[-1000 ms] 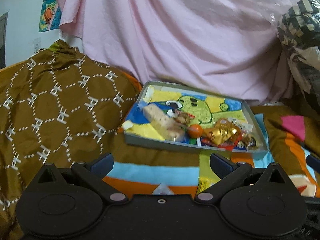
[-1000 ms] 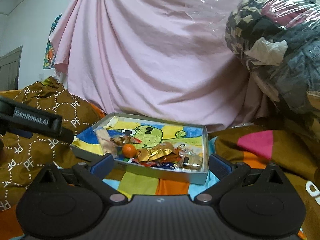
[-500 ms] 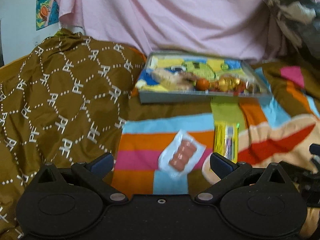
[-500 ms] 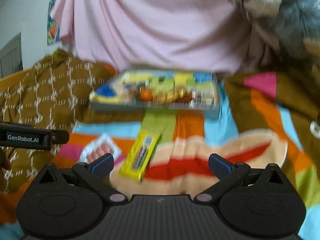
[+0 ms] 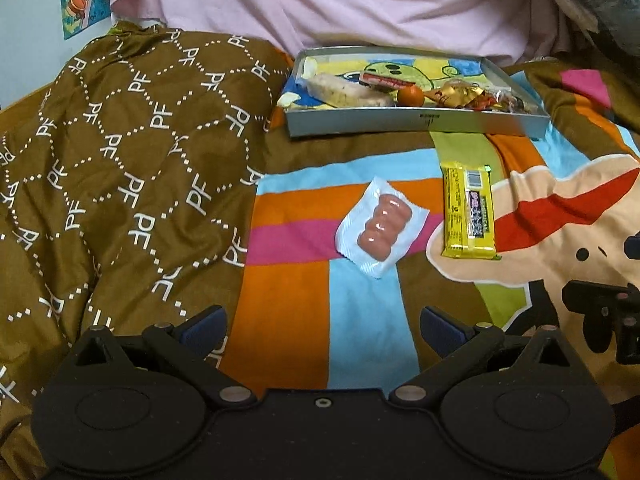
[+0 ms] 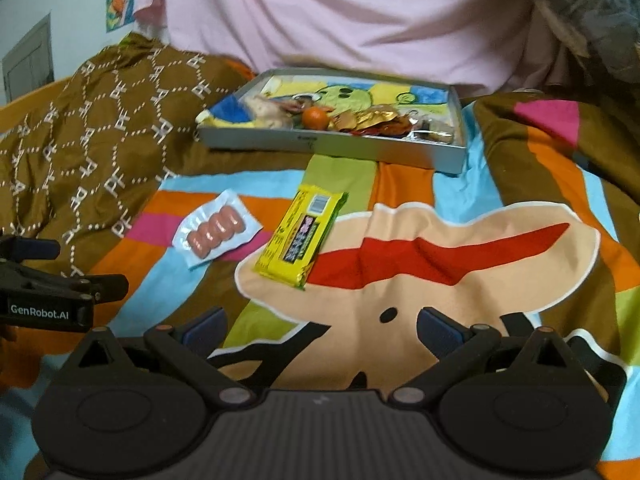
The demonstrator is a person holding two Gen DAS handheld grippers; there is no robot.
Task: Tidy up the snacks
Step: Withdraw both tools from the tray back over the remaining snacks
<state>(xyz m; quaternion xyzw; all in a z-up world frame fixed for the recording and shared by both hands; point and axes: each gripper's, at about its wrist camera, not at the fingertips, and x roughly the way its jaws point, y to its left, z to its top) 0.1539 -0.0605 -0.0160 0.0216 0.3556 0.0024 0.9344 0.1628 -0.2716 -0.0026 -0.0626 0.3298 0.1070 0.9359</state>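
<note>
A grey tray [image 5: 416, 122] [image 6: 332, 148] with a cartoon lining lies at the back of the bedspread and holds several snacks, among them an orange ball [image 5: 410, 95] [image 6: 315, 117]. A clear pack of pink sausages [image 5: 382, 227] [image 6: 216, 230] and a yellow snack bar [image 5: 469, 210] [image 6: 302, 237] lie loose on the bedspread in front of the tray. My left gripper [image 5: 322, 330] is open and empty, low before the sausage pack. My right gripper [image 6: 320, 330] is open and empty, near the yellow bar's front right.
A brown patterned quilt [image 5: 120, 152] is heaped on the left. A pink sheet [image 5: 340, 0] hangs behind the tray. A plastic-wrapped bundle [image 6: 592, 12] sits at the back right. The left gripper's body [image 6: 48, 292] shows at the right wrist view's left edge.
Both grippers have pulled back and tilted down from the tray. The sausage pack and yellow bar on the bedspread have come into view. Both stay open.
</note>
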